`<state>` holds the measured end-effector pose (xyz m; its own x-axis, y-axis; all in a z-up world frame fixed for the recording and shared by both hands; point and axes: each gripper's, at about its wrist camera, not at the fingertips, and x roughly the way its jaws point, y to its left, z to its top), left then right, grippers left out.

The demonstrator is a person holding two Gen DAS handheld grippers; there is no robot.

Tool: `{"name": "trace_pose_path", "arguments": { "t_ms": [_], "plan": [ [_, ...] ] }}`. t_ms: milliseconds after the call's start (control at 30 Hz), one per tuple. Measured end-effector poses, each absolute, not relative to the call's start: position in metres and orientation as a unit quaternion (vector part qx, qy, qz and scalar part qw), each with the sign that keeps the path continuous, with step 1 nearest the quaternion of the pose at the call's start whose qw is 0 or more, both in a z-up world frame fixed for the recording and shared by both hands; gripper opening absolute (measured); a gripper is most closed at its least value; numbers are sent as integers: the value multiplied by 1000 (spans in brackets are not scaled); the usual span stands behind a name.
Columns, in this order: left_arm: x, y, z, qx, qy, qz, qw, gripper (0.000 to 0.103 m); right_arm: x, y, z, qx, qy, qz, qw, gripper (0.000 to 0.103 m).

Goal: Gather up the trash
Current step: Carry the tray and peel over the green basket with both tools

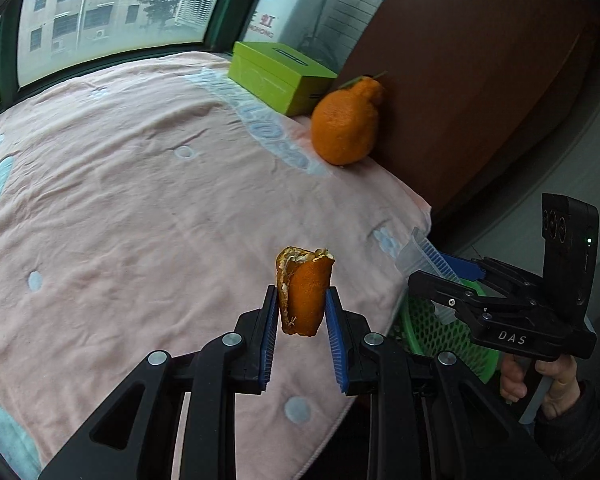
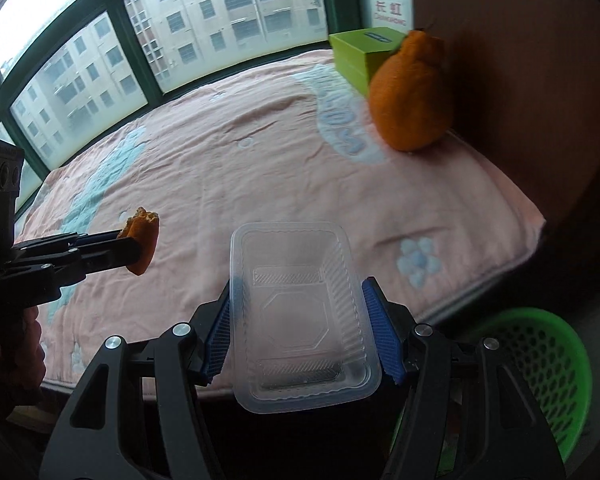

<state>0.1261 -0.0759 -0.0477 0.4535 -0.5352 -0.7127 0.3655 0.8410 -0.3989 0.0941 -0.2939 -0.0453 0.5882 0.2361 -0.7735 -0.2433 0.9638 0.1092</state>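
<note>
Here the left gripper (image 1: pixel 302 312) has its fingers (image 1: pixel 269 336) clamped on a peel (image 1: pixel 304 300), which sticks up past their tips. The right gripper (image 2: pixel 300 320) has its fingers (image 2: pixel 380 328) clamped across a clear tray (image 2: pixel 300 320), near the green basket (image 2: pixel 540 360).

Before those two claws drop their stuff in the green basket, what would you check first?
1. Left gripper clamps the peel: ok.
2. Right gripper clamps the clear tray by its sides: ok.
3. Basket in view, off the bed's edge by the right gripper: ok.
4. Either item already over the basket: not ok; both look short of it.
5. Room left in the basket: cannot tell, its inside is mostly hidden.
6. Whole orange and green box left alone on the blanket: ok.
</note>
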Motion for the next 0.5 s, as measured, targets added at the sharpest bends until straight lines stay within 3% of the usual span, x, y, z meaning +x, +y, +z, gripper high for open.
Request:
{"name": "trace_pose_path", "arguments": {
  "t_ms": [500],
  "plan": [
    [99,-193,-41,-29,460,-353,814,23,28,-435,-68,53,454,-18,889,62]
  ]
}}
